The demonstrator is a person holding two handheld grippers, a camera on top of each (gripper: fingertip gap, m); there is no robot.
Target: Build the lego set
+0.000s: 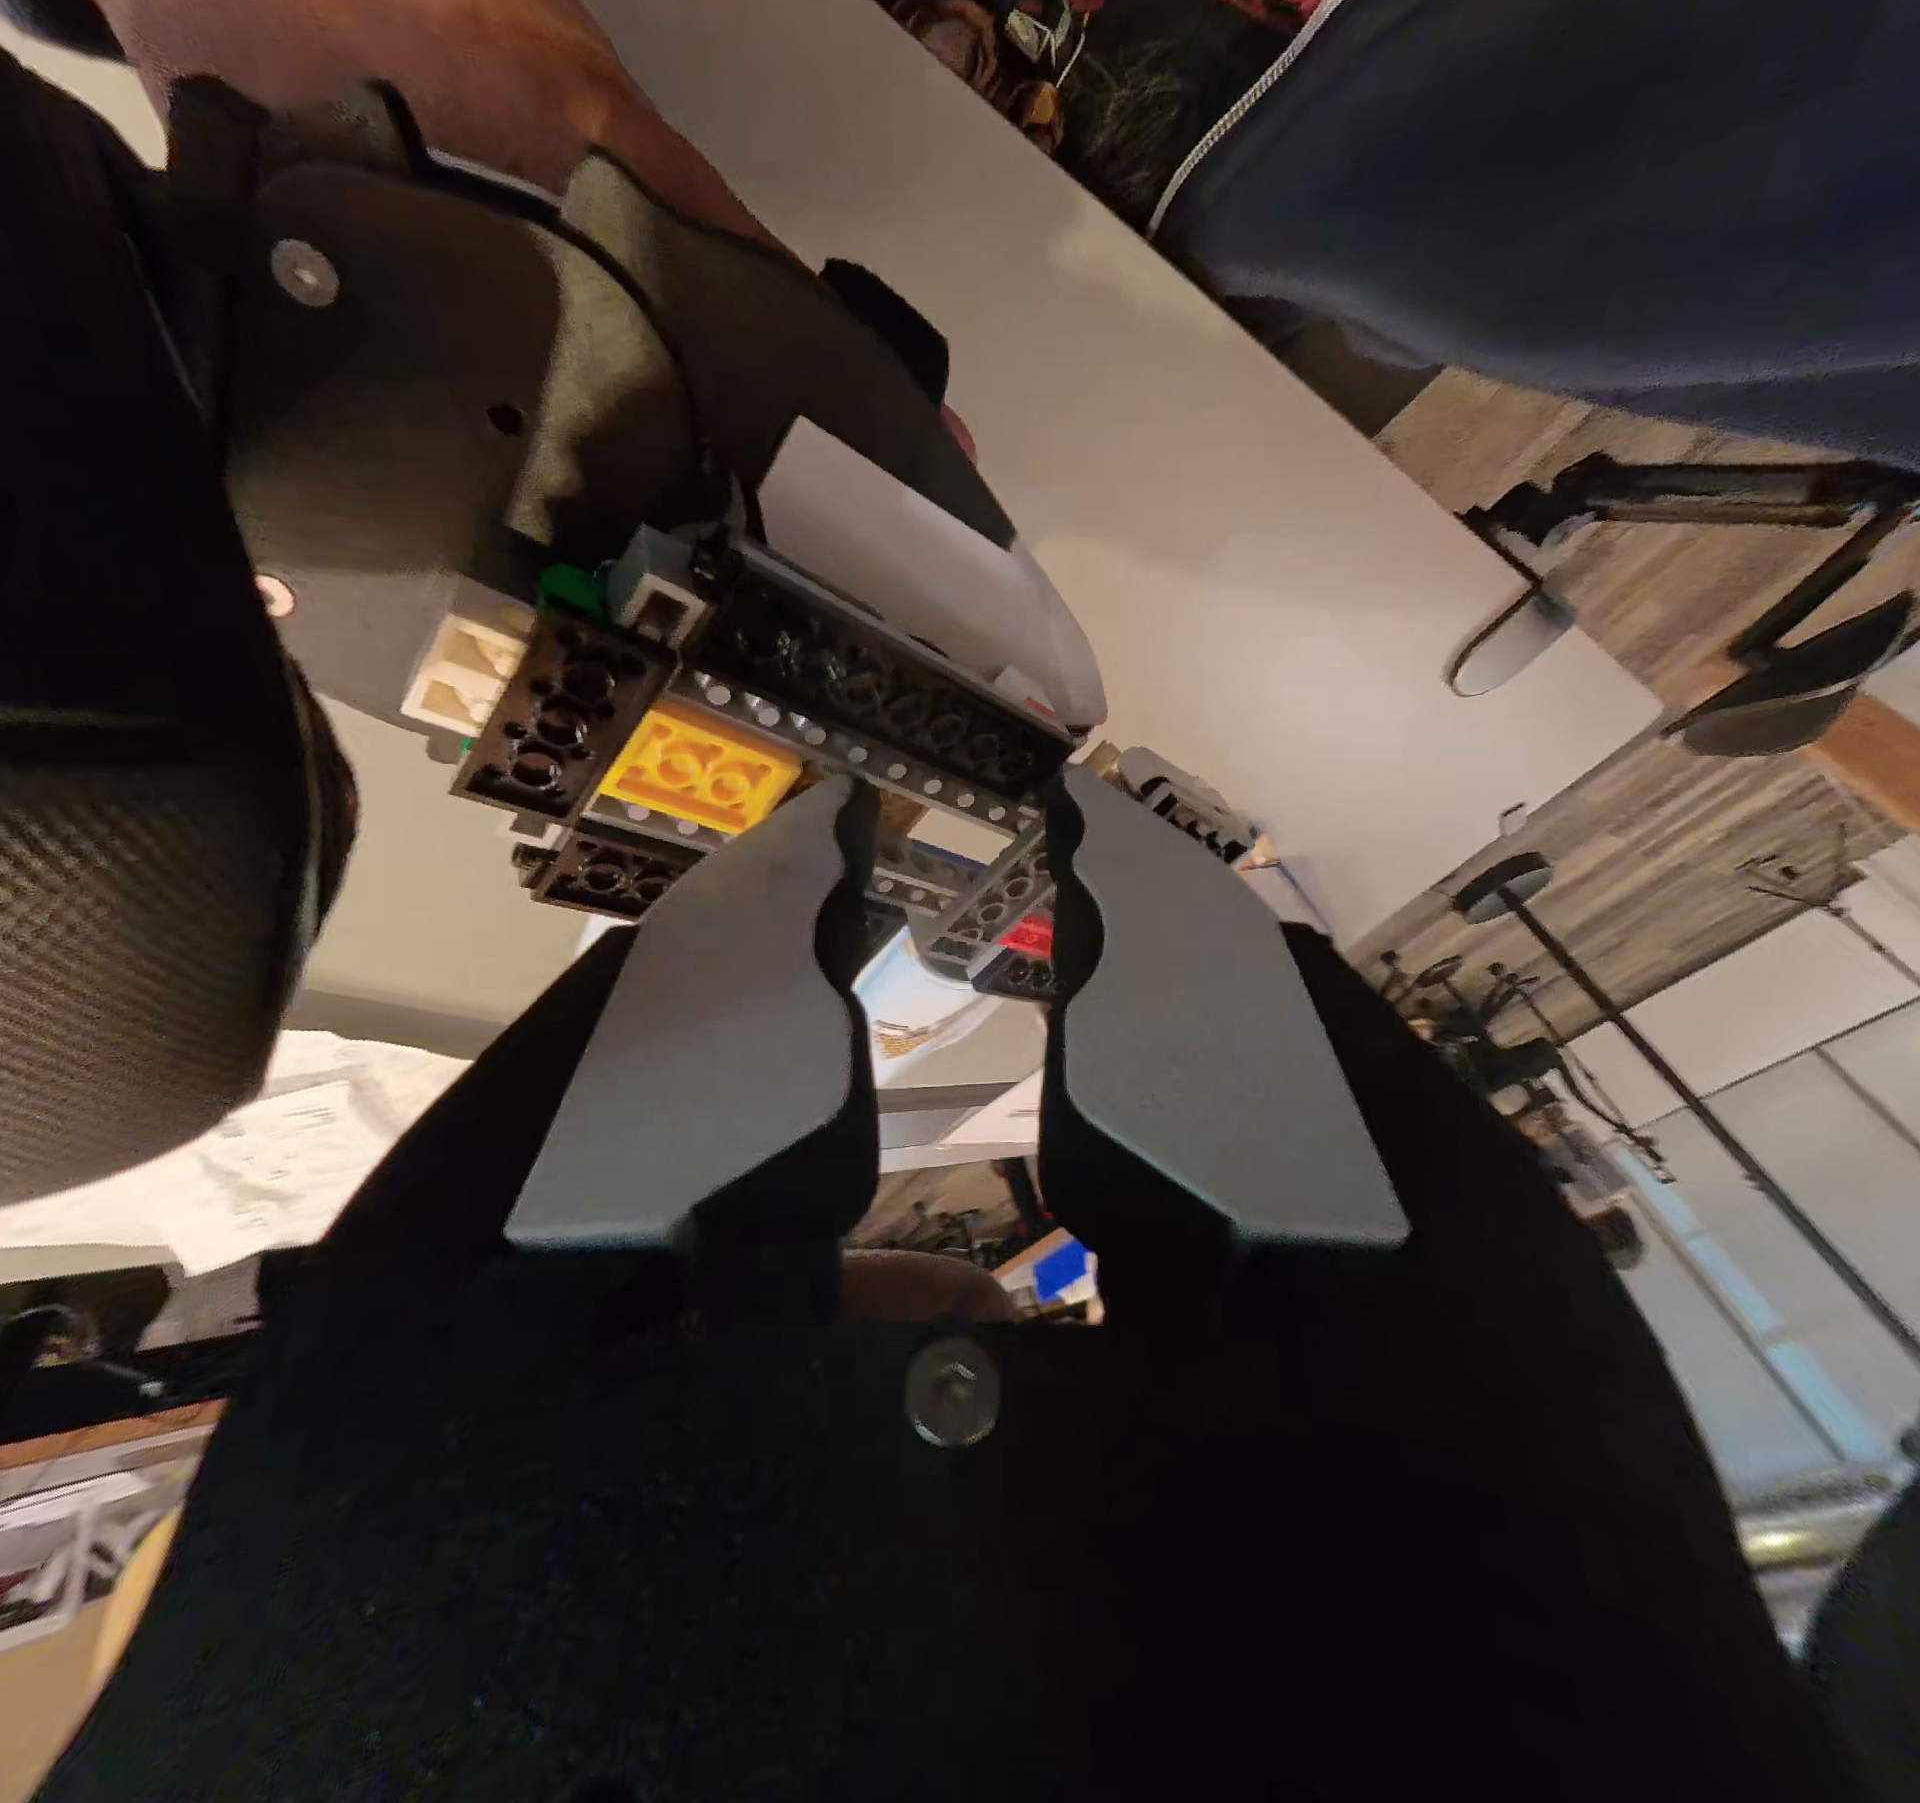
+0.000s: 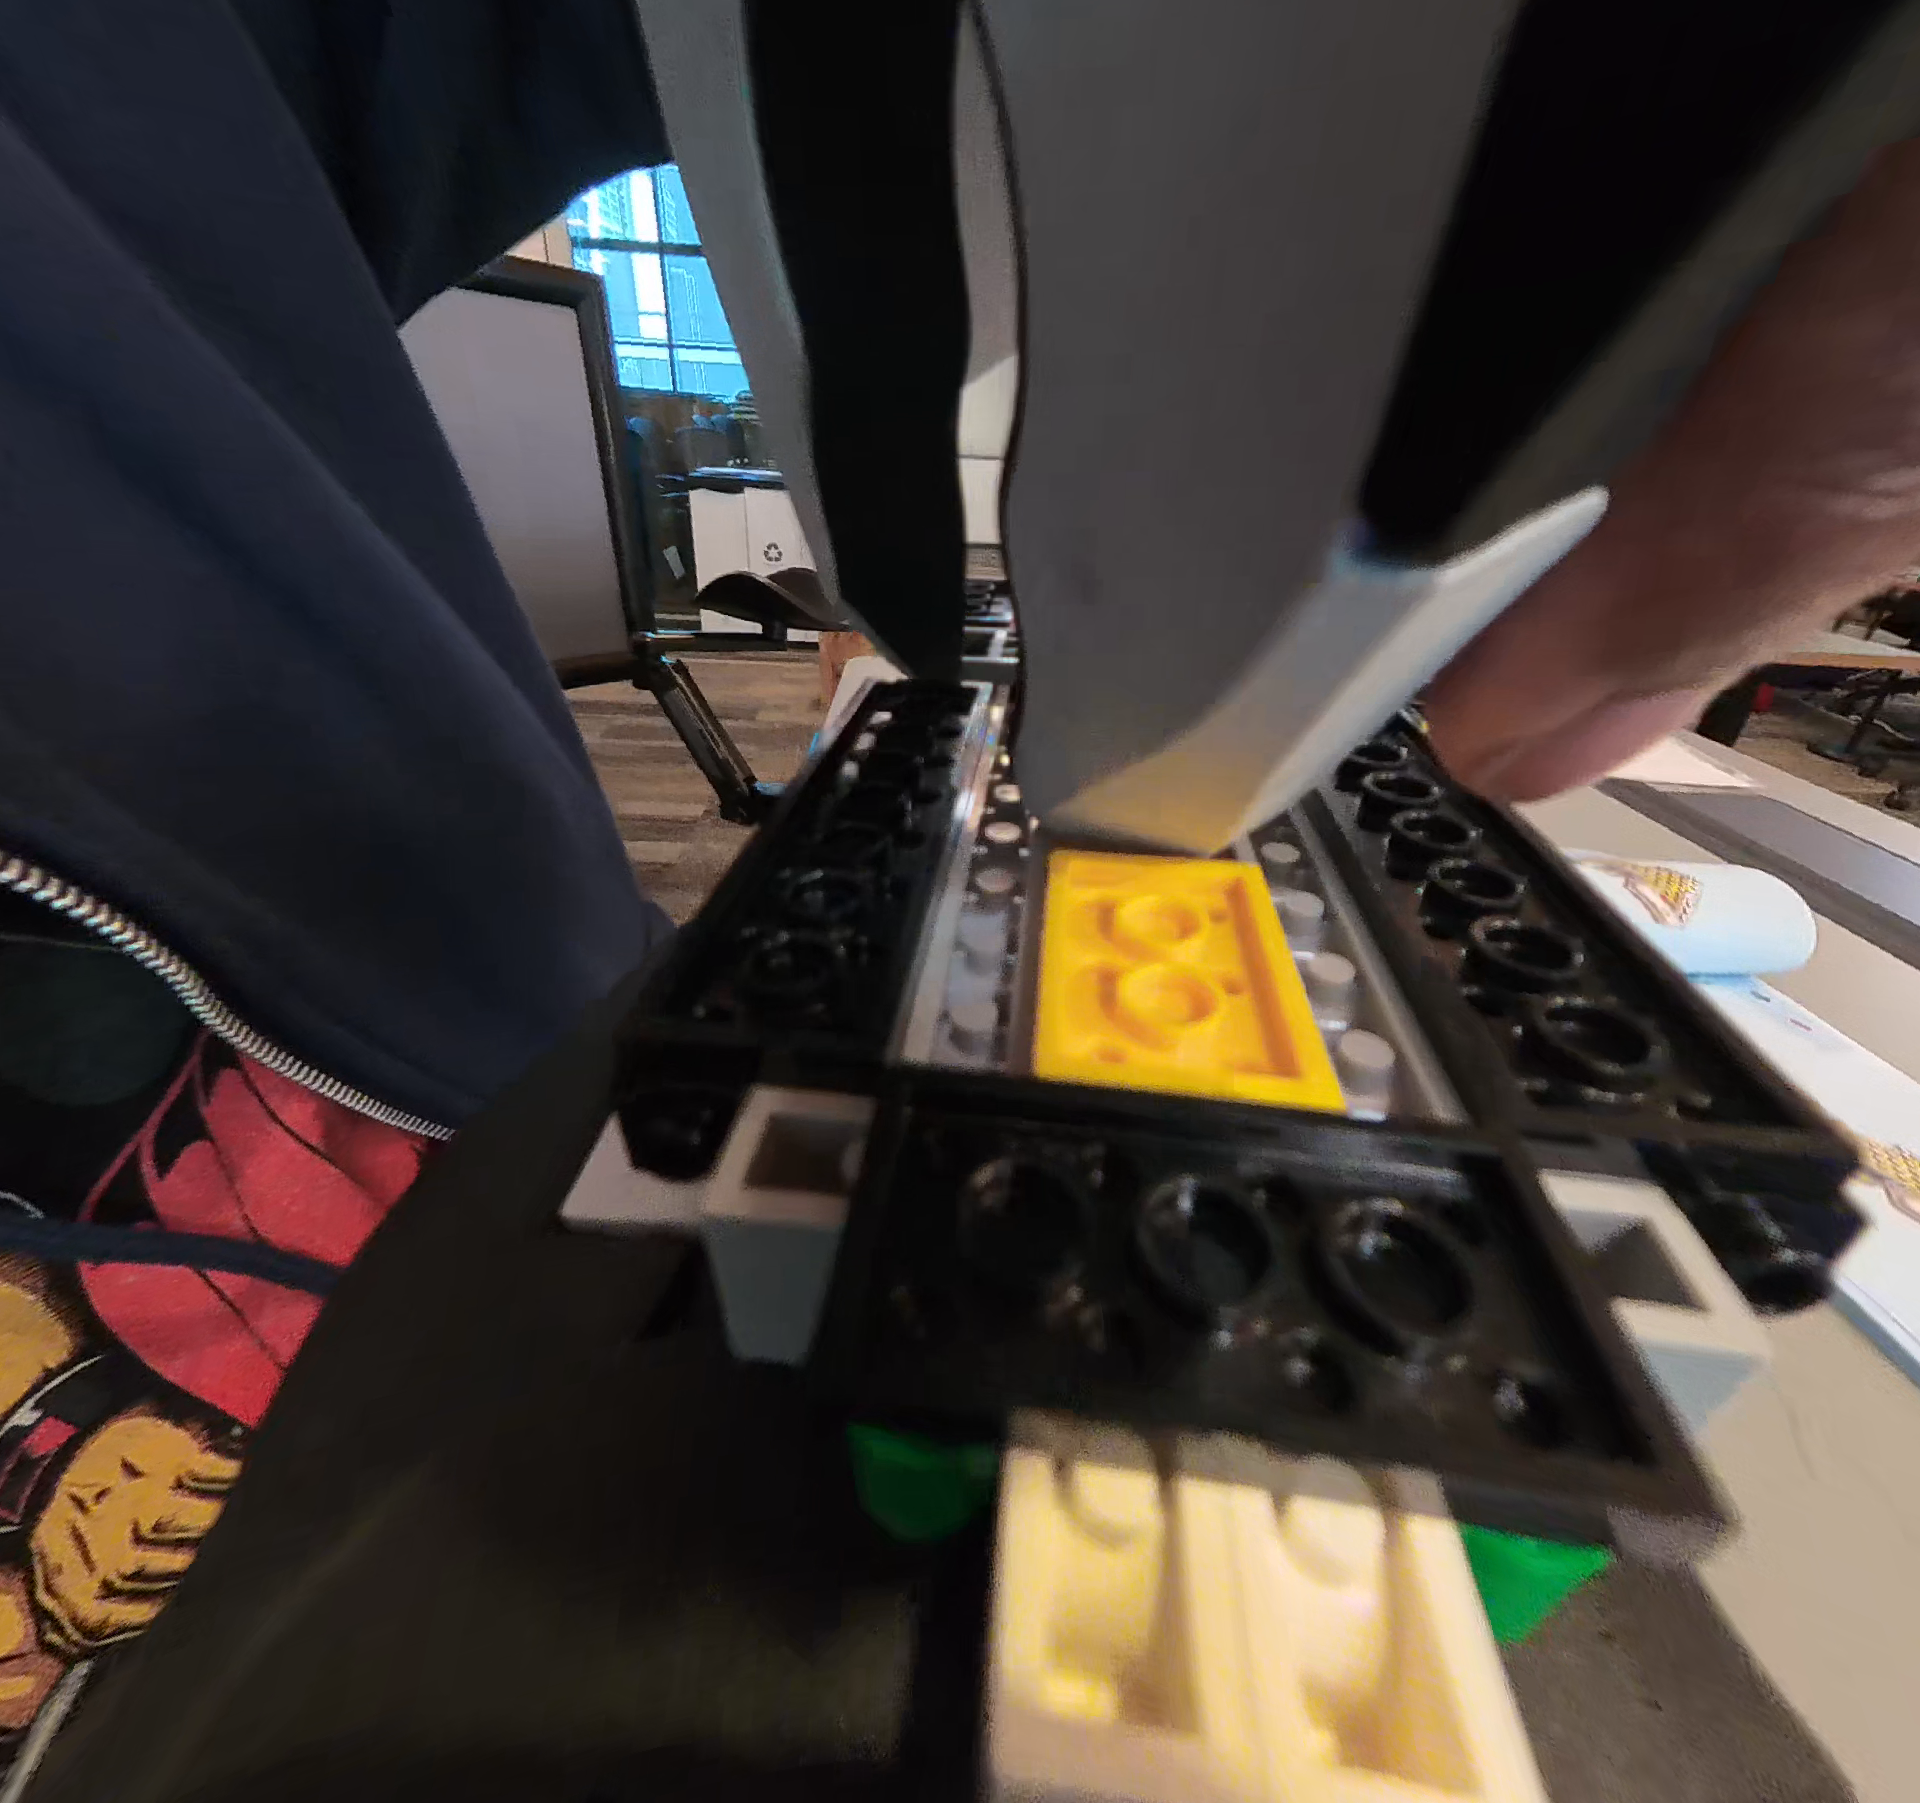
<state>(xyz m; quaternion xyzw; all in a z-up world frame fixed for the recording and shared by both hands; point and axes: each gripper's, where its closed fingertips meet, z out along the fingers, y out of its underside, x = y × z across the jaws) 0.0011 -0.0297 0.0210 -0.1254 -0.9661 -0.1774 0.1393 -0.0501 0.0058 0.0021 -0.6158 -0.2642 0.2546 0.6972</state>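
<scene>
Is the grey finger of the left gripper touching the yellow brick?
Cannot tell. In the right wrist view the grey finger ends right at the yellow brick's far edge, but blur hides any contact or gap there.

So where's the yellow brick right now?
The yellow brick sits underside-up in the middle of the brick assembly, between two long black plates, just under the left claw fingertips.

White table, papers
</scene>
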